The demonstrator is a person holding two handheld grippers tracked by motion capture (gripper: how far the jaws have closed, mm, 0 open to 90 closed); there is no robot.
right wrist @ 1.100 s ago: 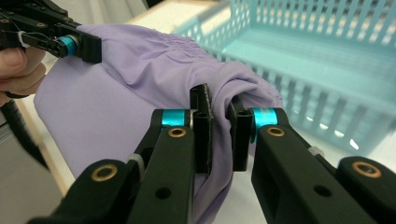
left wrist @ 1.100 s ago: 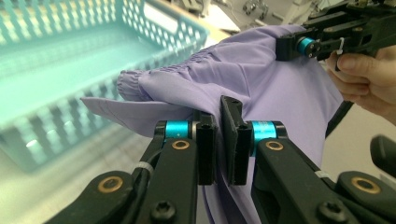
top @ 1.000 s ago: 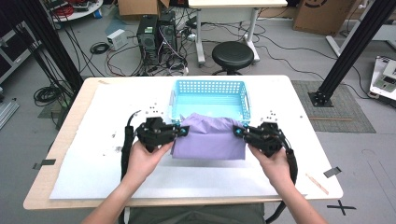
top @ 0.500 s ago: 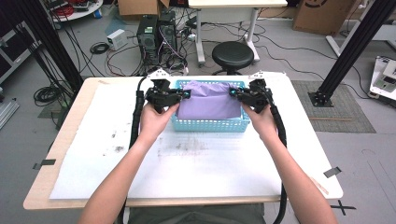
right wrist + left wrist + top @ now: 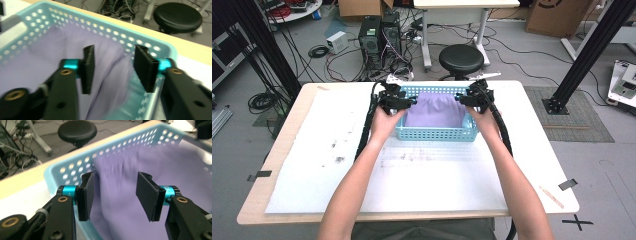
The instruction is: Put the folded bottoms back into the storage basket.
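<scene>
High view: purple cloth in blue basket; left gripper, right gripper jaws apart, empty; best lift both straight up, clearing basket walls

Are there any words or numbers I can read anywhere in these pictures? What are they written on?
No words or numbers can be read.
Cardboard box on the floor: a dark round mark, no letters I can make out.
White device at the right edge: its panel is too small and blurred to read.
Floor near the table: a black tape cross, a mark, not writing.
Blue basket and purple cloth: no print.
</scene>
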